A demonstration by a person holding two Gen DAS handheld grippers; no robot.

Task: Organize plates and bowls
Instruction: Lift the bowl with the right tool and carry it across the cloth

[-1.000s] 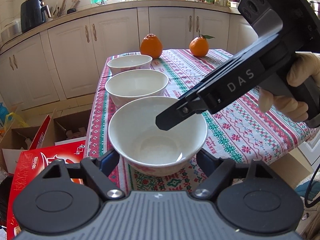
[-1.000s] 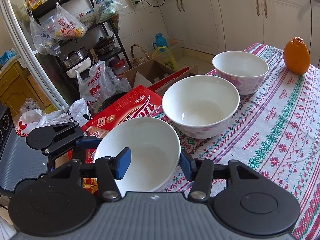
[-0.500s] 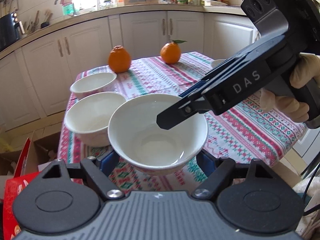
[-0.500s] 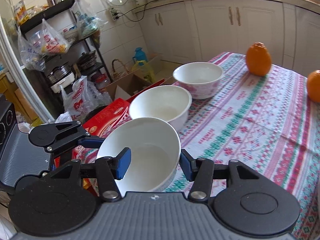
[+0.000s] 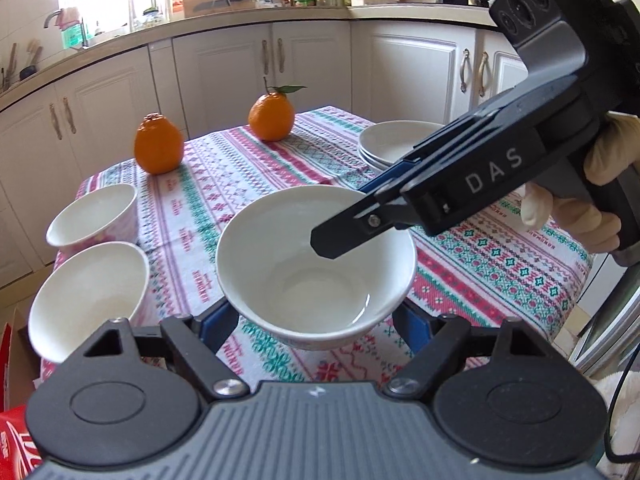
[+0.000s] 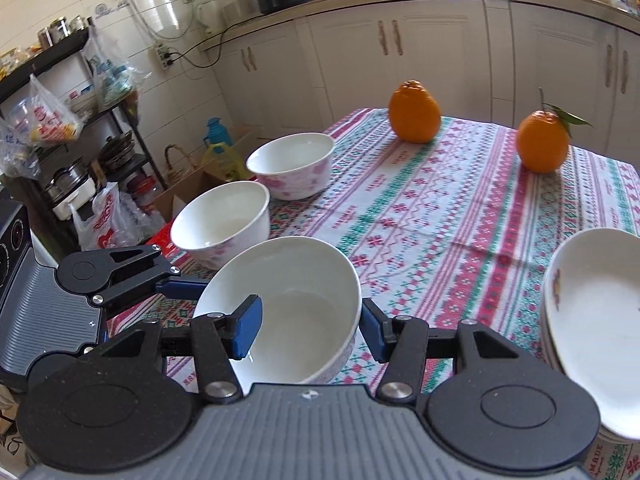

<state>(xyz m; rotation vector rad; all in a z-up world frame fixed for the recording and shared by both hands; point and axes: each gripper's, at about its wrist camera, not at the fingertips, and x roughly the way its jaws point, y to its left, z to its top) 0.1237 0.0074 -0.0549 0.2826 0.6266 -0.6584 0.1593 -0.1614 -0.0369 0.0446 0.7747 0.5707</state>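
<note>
While both grippers keep the same hold as a second ago, the carried white bowl (image 5: 316, 264) now hangs over the middle of the patterned tablecloth (image 5: 500, 272) instead of over the table's left edge. Left gripper (image 5: 316, 324): jaws about half spread, blue pads against the bowl's outer sides low down, gripping it from underneath. Right gripper (image 6: 310, 326): jaws pinched on the bowl's wall, one blue pad inside the rim, the other outside, clamped tight. In the left wrist view the right gripper's black finger reaches into the bowl from 2 o'clock, with a gloved hand (image 5: 576, 216) on its handle at 3 o'clock. Bowl is level and off the cloth. Changes from earlier: the two other bowls, previously lined up straight ahead at 12 o'clock, now sit off to 9 o'clock in the left view, the near white bowl (image 5: 86, 300) and the pink-flowered bowl (image 5: 94, 216) beyond it, both on the cloth near the table edge. A stack of white plates (image 5: 394, 144) has come into view at 1 o'clock behind the right gripper; in the right wrist view it fills the 4 o'clock edge (image 6: 600, 308). Two oranges (image 5: 158, 144) (image 5: 272, 116) have drifted from 12 toward 11 o'clock, the leafy one (image 6: 542, 142) farther right in the right view. The red carton on the floor is nearly gone from both views. White cabinets (image 5: 224, 64) behind.
</note>
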